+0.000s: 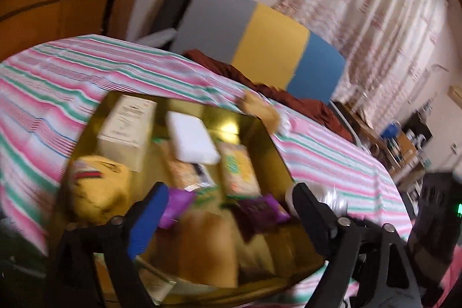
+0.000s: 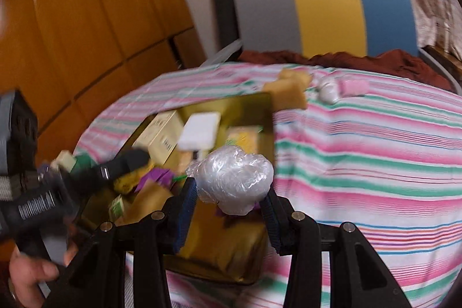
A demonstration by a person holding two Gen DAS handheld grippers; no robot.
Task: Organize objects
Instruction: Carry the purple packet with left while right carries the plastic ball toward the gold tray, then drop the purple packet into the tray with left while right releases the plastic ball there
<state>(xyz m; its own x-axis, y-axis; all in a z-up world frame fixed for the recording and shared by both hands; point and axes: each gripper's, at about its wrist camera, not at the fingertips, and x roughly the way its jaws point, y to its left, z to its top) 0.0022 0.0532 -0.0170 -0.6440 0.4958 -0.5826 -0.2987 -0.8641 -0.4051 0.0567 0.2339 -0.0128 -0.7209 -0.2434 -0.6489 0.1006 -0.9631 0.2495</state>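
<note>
I am carrying the plastic-wrapped bundle pinched in my right gripper, hovering over the gold tray's near right corner; my left gripper is spread empty.

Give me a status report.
Left hand-held gripper open, empty. Right hand-held gripper shut on crumpled plastic bag, above gold tray. Path clear.

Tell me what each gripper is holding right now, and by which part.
Right gripper pinches a clear plastic-wrapped bundle by its lower sides. Left gripper stands open above the gold tray, holding nothing.
</note>
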